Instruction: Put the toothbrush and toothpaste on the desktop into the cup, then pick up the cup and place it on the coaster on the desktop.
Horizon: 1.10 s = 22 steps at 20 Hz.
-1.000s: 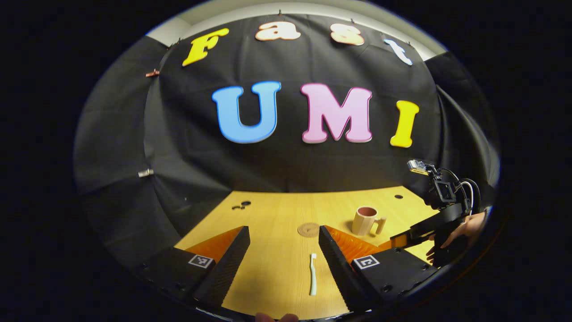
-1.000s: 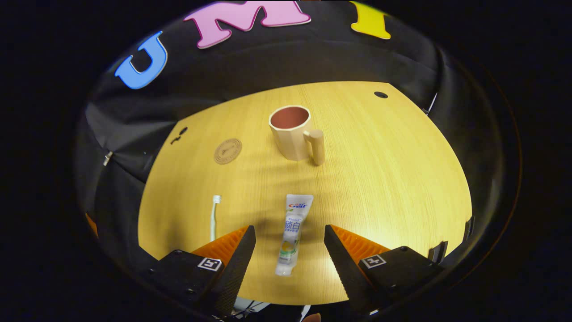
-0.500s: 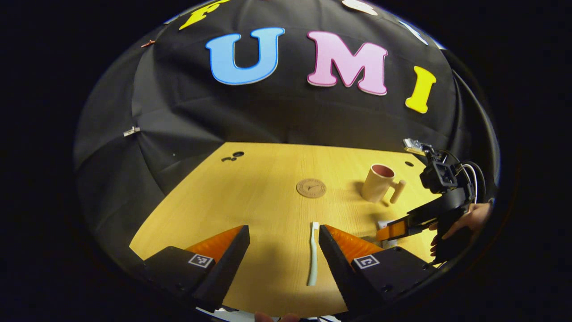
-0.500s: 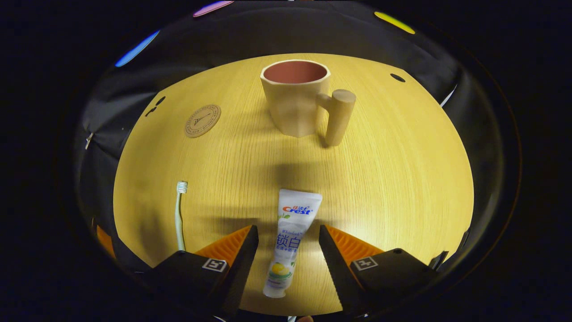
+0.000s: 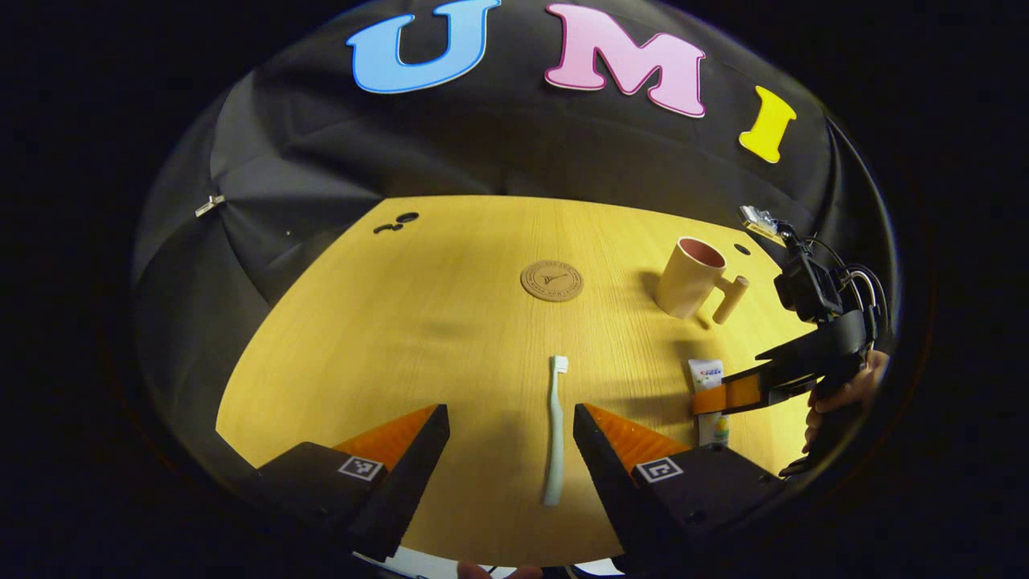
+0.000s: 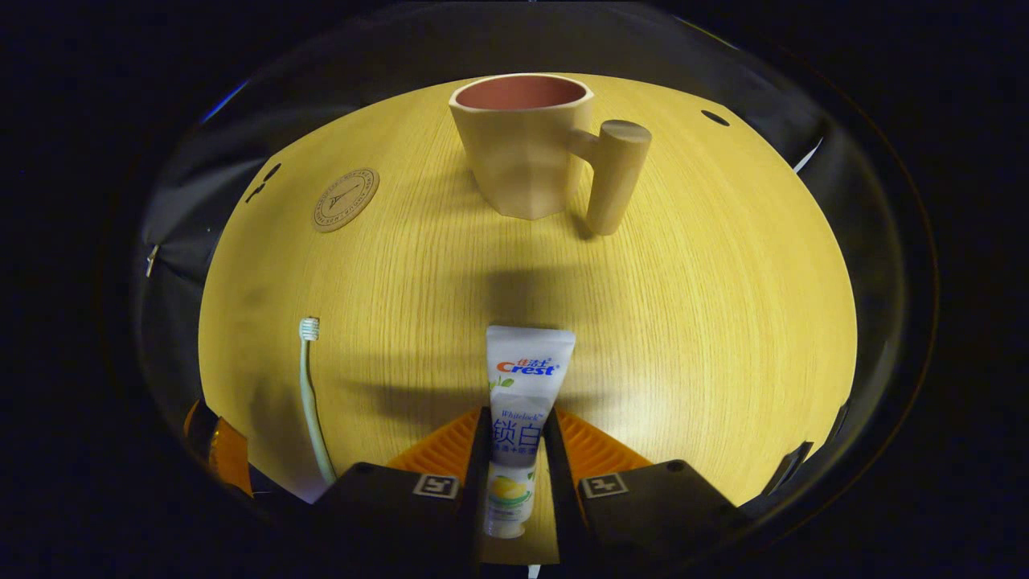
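A white toothpaste tube (image 6: 521, 402) lies on the wooden desktop (image 6: 707, 305), and my right gripper (image 6: 516, 430) is shut on its middle, both fingers pressing its sides. The beige cup (image 6: 526, 145) with a peg handle stands upright beyond it. The pale toothbrush (image 6: 312, 398) lies at the left. In the left gripper view the toothbrush (image 5: 555, 426) lies lengthwise between the fingers of my open left gripper (image 5: 511, 426), nearer the right finger. The cup (image 5: 693, 277), the round coaster (image 5: 551, 281) and the right gripper (image 5: 735, 396) on the toothpaste (image 5: 709, 378) are to the right.
A hand (image 5: 844, 394) holds the right gripper at the desktop's right edge. Small dark holes (image 5: 398, 221) mark the far left of the desktop, another (image 6: 714, 117) sits far right. The coaster (image 6: 346, 199) lies left of the cup. Black cloth walls close the back.
My right gripper moved forward and its fingers closed onto the toothpaste tube. My left gripper tilted down and came nearer the toothbrush, still open.
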Tool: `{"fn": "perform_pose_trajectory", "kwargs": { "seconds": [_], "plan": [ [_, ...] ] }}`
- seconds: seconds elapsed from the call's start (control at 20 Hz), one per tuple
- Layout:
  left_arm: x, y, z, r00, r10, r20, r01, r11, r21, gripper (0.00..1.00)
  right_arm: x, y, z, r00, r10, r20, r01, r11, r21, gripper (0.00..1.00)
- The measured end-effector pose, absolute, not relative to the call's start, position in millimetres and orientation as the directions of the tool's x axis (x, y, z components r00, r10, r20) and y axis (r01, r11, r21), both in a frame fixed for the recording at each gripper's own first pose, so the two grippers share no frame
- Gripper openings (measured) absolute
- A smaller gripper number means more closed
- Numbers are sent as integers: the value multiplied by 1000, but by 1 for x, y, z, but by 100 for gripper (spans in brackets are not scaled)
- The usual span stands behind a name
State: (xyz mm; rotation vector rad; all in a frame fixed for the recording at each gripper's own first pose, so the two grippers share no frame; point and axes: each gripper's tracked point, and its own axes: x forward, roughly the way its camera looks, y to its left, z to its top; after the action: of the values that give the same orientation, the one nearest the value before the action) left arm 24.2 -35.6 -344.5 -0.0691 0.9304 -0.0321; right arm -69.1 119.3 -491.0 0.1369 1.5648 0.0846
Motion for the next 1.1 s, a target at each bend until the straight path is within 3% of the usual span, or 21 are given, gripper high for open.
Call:
{"fn": "perform_pose_trajectory", "kwargs": {
  "seconds": [0.05, 0.2, 0.25, 0.35, 0.65, 1.1],
  "plan": [
    [23, -39, -350, 577, -62, -814, 0, 997, -77, 98, -70, 118, -488, 9, 146, -989, 33, 989, 146, 33],
    [26, -46, -363, 520, -71, -851, 17, 997, -73, 98, -68, 119, -487, 38, 190, -981, 36, 981, 191, 33],
    [26, -47, -368, 503, -71, -861, 24, 997, -68, 98, -67, 121, -486, 54, 213, -976, 40, 976, 216, 25],
    [27, -52, -375, 469, -73, -880, 42, 997, -61, 98, -67, 124, -482, 73, 285, -956, 58, 955, 289, 22],
    [30, -61, -396, 382, -61, -922, 77, 996, -34, 95, -62, 108, -455, 166, 341, -925, 73, 932, 356, 22],
    [36, -61, -423, 300, -1, -954, 106, 994, 33, 90, -50, 92, -436, 224, 381, -897, 78, 911, 406, 22]
  ]
}}
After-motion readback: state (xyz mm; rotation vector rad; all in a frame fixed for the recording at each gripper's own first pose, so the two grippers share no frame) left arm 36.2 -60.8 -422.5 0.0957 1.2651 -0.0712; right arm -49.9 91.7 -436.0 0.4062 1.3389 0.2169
